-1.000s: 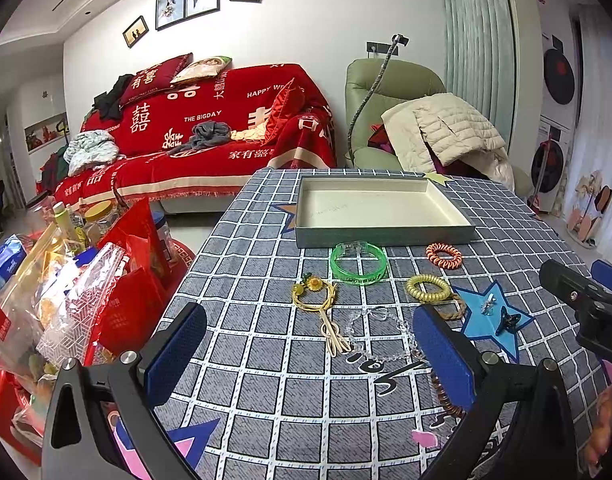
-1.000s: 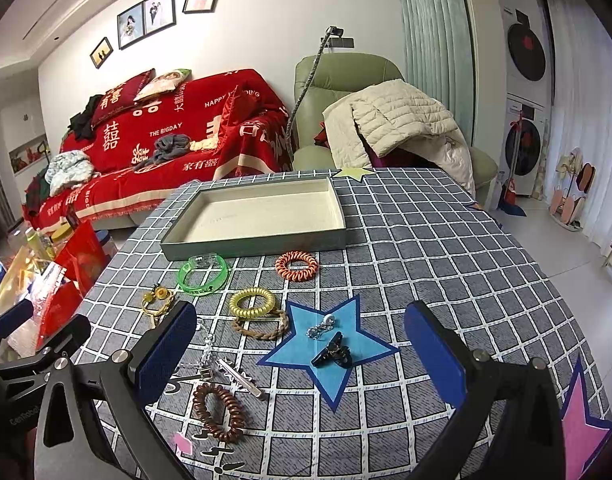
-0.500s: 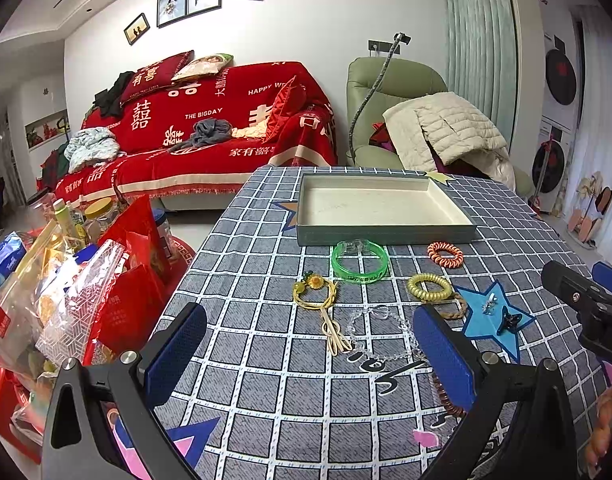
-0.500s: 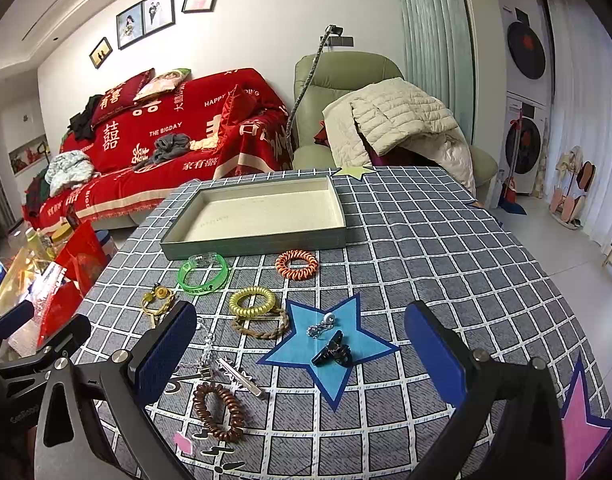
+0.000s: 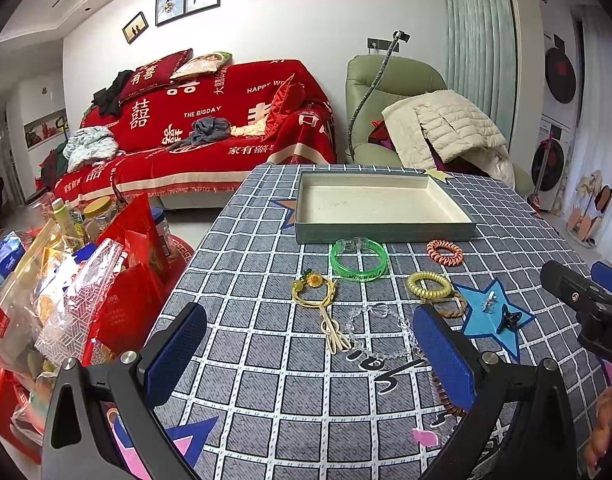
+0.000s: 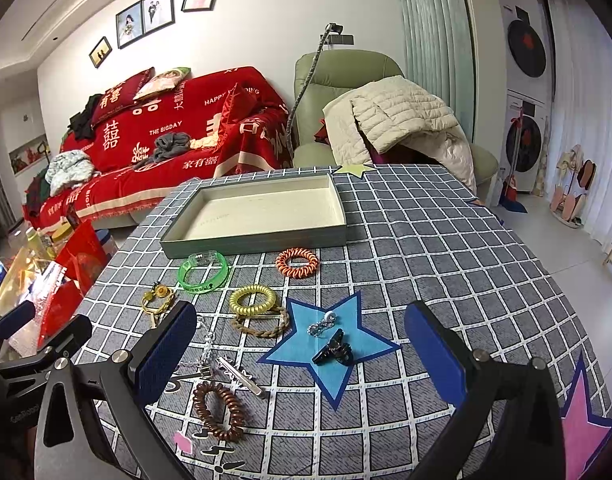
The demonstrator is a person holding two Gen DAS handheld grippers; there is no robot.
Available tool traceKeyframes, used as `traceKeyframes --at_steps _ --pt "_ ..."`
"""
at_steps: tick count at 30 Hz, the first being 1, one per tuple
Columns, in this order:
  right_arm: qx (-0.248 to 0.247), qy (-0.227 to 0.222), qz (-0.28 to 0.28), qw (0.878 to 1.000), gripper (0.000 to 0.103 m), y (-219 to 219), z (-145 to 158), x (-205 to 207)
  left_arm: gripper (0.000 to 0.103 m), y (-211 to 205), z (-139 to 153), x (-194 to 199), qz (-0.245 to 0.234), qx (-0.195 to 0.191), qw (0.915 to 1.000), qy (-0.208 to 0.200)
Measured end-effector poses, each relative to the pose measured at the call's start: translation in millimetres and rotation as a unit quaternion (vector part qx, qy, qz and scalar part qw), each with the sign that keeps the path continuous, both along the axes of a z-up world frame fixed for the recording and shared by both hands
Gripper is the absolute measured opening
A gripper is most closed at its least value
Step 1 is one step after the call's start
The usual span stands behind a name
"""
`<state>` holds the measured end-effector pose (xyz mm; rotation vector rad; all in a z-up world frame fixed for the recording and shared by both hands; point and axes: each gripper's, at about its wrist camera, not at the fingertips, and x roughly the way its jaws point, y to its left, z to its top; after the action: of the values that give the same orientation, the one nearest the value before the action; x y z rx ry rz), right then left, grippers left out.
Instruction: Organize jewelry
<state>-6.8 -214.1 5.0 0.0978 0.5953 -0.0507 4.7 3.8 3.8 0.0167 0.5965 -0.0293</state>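
Both the left claw and the right claw hung above the near part of the bench with their blue pads spread wide apart and nothing between them. The jewelry lay loose on the checked cloth: a green bangle and an orange coil tie just near of the tray, a yellow coil tie touching a braided band, a black clip on the blue star, and a brown coil tie nearest. The tray held nothing.
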Motion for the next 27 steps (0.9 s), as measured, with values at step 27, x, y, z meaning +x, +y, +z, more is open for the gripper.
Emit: traceKeyframes --at_steps 27 --pt "0.001 0.001 0.001 1.000 0.103 4.8 -0.5 -1.3 0.103 0.5 -2.0 0.4 -0.001 0.000 1.0000 0.001"
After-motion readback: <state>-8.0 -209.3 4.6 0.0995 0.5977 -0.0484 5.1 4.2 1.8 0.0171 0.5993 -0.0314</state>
